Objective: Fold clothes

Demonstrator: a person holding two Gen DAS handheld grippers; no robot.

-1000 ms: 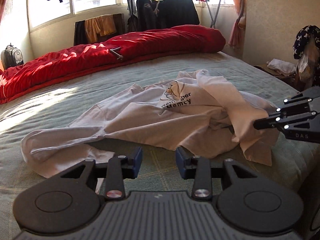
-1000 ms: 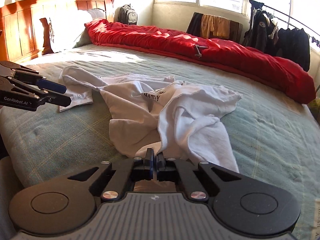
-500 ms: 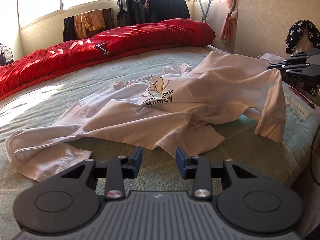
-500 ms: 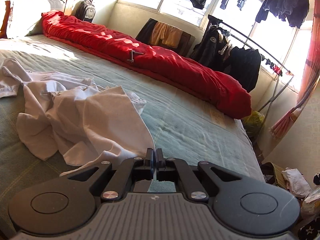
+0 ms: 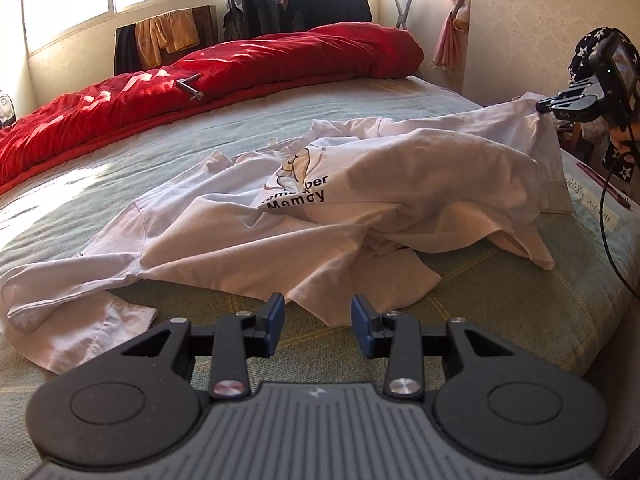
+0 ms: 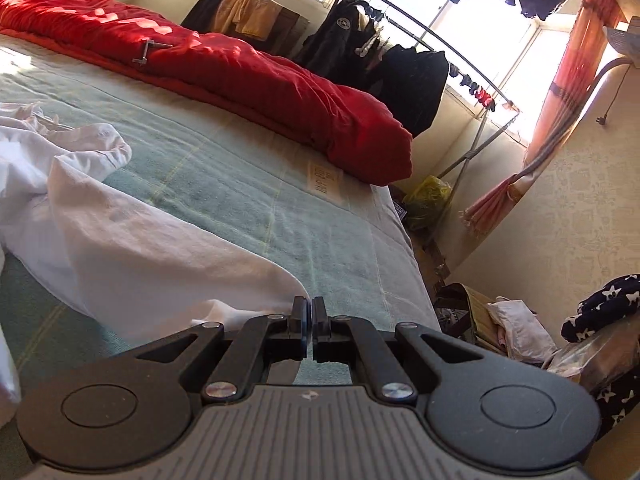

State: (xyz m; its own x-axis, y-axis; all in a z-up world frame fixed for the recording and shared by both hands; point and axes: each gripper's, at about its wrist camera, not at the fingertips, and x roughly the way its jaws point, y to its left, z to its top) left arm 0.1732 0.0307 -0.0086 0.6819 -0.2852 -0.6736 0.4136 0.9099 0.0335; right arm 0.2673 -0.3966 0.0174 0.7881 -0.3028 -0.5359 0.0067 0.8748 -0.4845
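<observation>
A white long-sleeved shirt point(image 5: 256, 236) with a cartoon print and black lettering lies crumpled across the green bed cover. My left gripper point(image 5: 318, 320) hovers open just short of the shirt's near hem, nothing between its blue pads. My right gripper point(image 6: 311, 314) is shut on an edge of the shirt point(image 6: 132, 248), holding it lifted. From the left wrist view the right gripper point(image 5: 560, 106) sits at the far right beyond the bed's edge, with the cloth stretched up to it. One sleeve point(image 5: 52, 304) trails off to the left.
A red duvet point(image 5: 208, 76) with a small metal tool on it runs along the far side of the bed point(image 5: 500, 308). A clothes rack point(image 6: 392, 60) with dark jackets stands by the window. Clutter and a star-print cloth point(image 6: 600, 312) lie at right.
My right gripper has pulled the shirt's edge up and out to the right, past the bed's edge, stretching the cloth. The left gripper has stayed open, closing in slightly on the hem.
</observation>
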